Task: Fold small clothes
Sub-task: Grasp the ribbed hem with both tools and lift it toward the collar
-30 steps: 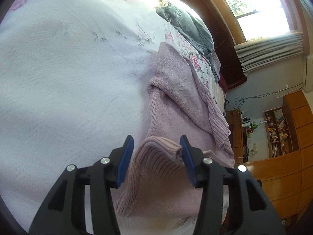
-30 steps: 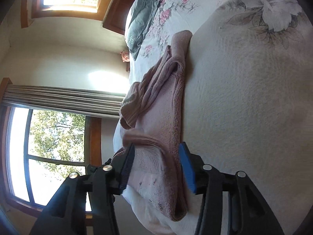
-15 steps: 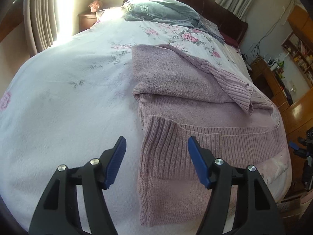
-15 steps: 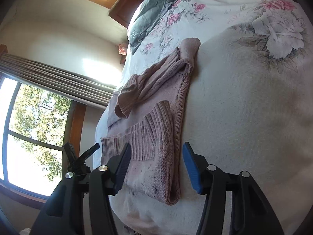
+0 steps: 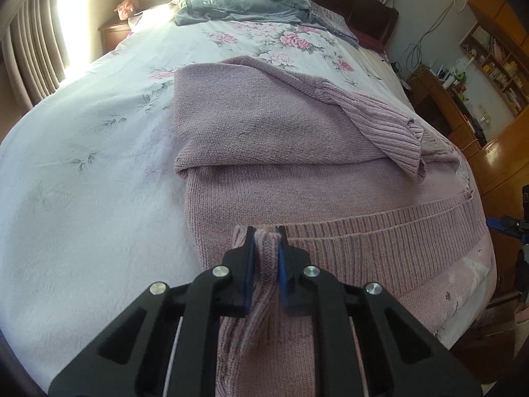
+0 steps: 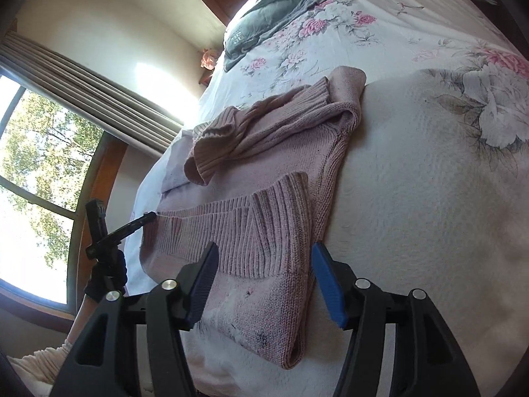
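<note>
- Sweater, a mauve-pink knit, lies spread across the near part of the bed, partly folded, with a ribbed sleeve draped over its upper right side in the left wrist view.
- Bed carries a white quilt with pink flowers; a grey-green pillow sits at its far end against a dark headboard.
- Ribbed hem of the sweater runs across the near edge, from the left gripper out to the right side of the bed.
- Left gripper has its jaws nearly together, pinching a bunched fold of the ribbed hem at the sweater's near left corner; the knit stands up between the blue pads and hangs down toward the camera.
- Right gripper has its jaws spread wide, with nothing between the pads; it hangs just above the sweater's near right corner, the folded-over ribbed hem lying between and just beyond the two jaws.
- In the right wrist view, the left gripper's tip shows at the far left end of the hem, touching the knit.
</note>
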